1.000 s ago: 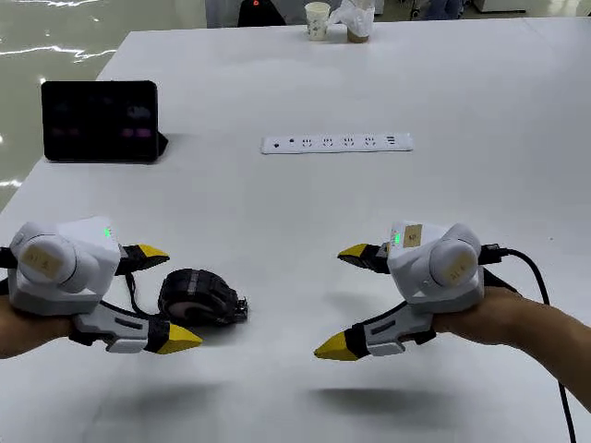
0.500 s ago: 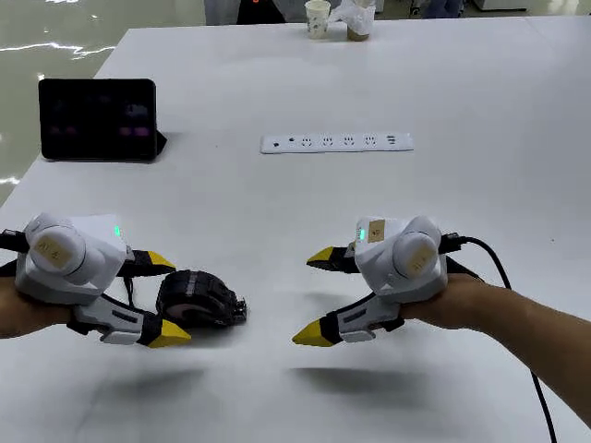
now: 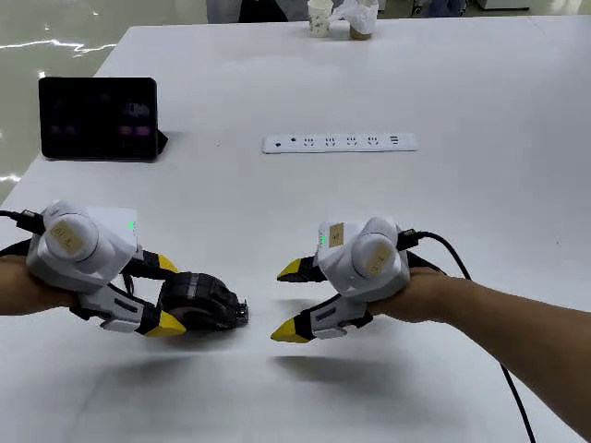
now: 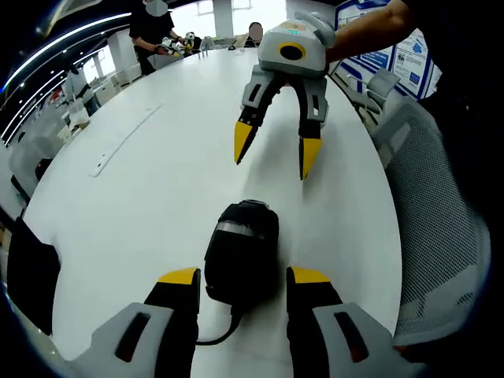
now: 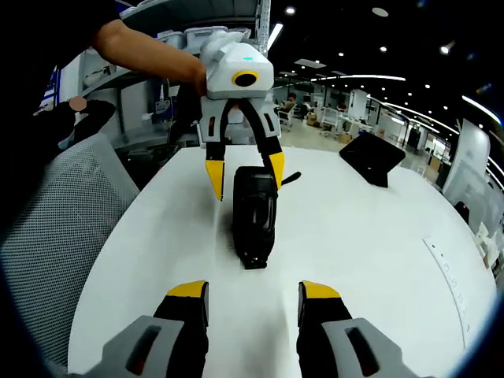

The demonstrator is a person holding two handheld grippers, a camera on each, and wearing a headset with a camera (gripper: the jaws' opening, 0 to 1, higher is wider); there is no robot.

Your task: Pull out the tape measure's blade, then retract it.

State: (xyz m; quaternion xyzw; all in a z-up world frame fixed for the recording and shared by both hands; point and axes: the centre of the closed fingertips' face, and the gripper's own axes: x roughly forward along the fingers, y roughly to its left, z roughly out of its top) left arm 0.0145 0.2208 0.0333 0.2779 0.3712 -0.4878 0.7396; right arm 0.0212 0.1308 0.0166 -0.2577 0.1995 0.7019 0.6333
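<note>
A black tape measure (image 3: 199,300) lies on the white table (image 3: 277,203), its blade end pointing right. My left gripper (image 3: 166,295) is open, with its yellow-tipped jaws on either side of the case and a narrow gap on each side. In the left gripper view the tape measure (image 4: 242,252) sits between the left gripper's (image 4: 244,277) jaws, and the right gripper (image 4: 276,148) faces it. My right gripper (image 3: 286,303) is open and holds nothing, a short way right of the tape's blade end. The right gripper view has the tape measure (image 5: 254,209) ahead of the right gripper (image 5: 253,290), with the left gripper (image 5: 245,173) straddling it.
A dark tablet (image 3: 97,118) stands at the left of the table. A white power strip (image 3: 339,142) lies across the middle. Paper cups (image 3: 320,17) stand at the far edge. A black cable (image 3: 462,277) trails from the right gripper.
My right gripper has moved left toward the tape measure. My left gripper has slid forward around the case, and its jaws have narrowed.
</note>
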